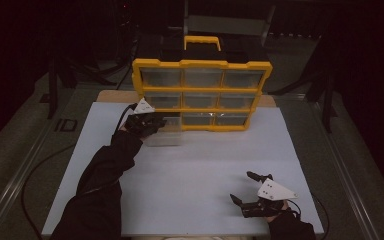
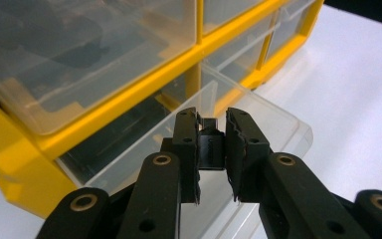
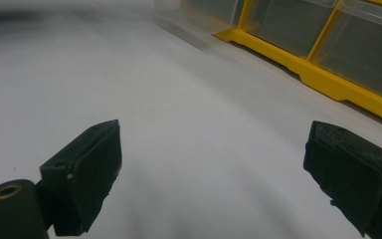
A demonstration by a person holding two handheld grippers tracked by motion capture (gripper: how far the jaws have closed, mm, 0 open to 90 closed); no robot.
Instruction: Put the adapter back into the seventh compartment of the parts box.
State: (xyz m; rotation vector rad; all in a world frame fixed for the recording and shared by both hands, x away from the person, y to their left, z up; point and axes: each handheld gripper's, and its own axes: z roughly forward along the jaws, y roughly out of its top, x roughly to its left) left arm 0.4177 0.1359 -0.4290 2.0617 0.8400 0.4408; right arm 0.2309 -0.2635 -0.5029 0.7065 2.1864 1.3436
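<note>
A yellow organizer (image 1: 202, 63) with clear drawers stands upright at the back of the white table top (image 1: 200, 170). Its bottom-left clear drawer (image 1: 166, 136) is pulled out onto the table. My left gripper (image 1: 152, 122) hovers over that drawer, shut on a small black part (image 2: 210, 147) pinched between its pads. In the left gripper view the drawer (image 2: 278, 124) lies just under the left gripper (image 2: 211, 124), with the organizer's yellow frame (image 2: 129, 94) behind. My right gripper (image 1: 242, 186) rests low near the front right of the table, open, with nothing between its fingers (image 3: 87, 169).
The organizer's black and yellow carry handle (image 1: 202, 42) sticks up behind it. In the right gripper view the organizer's lower edge (image 3: 328, 79) runs across the upper right, beyond bare white table. Dark floor and stands surround the table.
</note>
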